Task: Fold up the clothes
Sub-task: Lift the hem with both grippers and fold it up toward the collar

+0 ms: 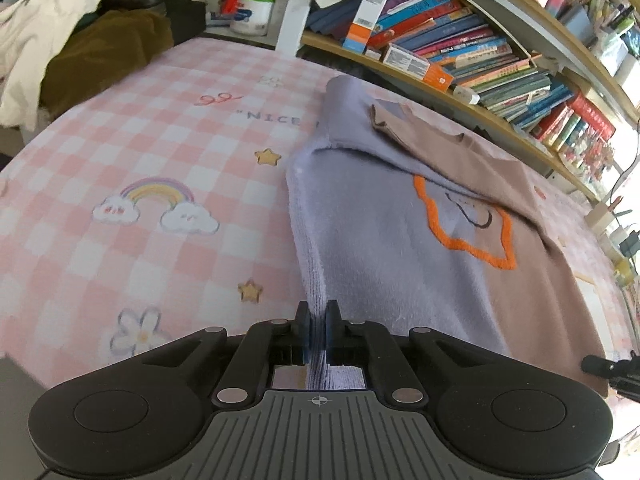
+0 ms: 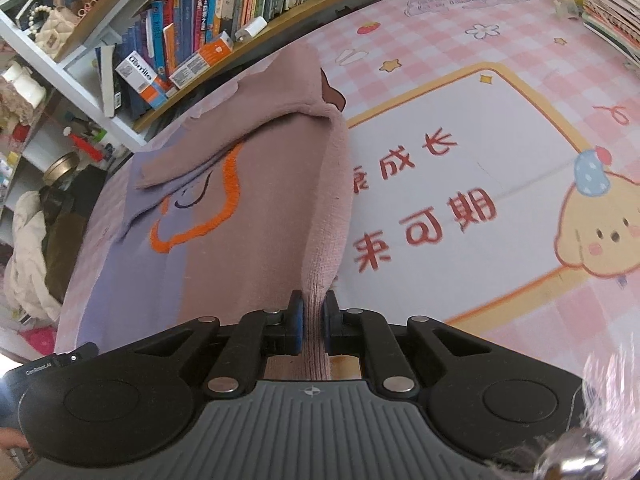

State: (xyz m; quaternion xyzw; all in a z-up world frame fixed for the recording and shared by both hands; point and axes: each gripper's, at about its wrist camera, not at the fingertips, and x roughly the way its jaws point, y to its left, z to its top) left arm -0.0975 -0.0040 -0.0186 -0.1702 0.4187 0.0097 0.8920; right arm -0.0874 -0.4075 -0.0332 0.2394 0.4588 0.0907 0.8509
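Observation:
A lavender and brown sweater point(image 1: 392, 224) with an orange outlined patch lies on the pink checked table cover point(image 1: 152, 152), its sleeves folded in over the body. My left gripper point(image 1: 317, 322) is shut on the sweater's lavender hem edge. My right gripper point(image 2: 313, 312) is shut on the brown hem edge of the same sweater point(image 2: 256, 208), which rises in a fold between the blue pads. The right gripper's tip shows in the left wrist view point(image 1: 608, 368) at the far right edge.
Bookshelves full of books point(image 1: 480, 48) run along the far side of the table. A pile of cream and brown clothes point(image 1: 72, 40) sits at the left corner. A stack of books point(image 2: 612, 12) and a small box stand at the right end.

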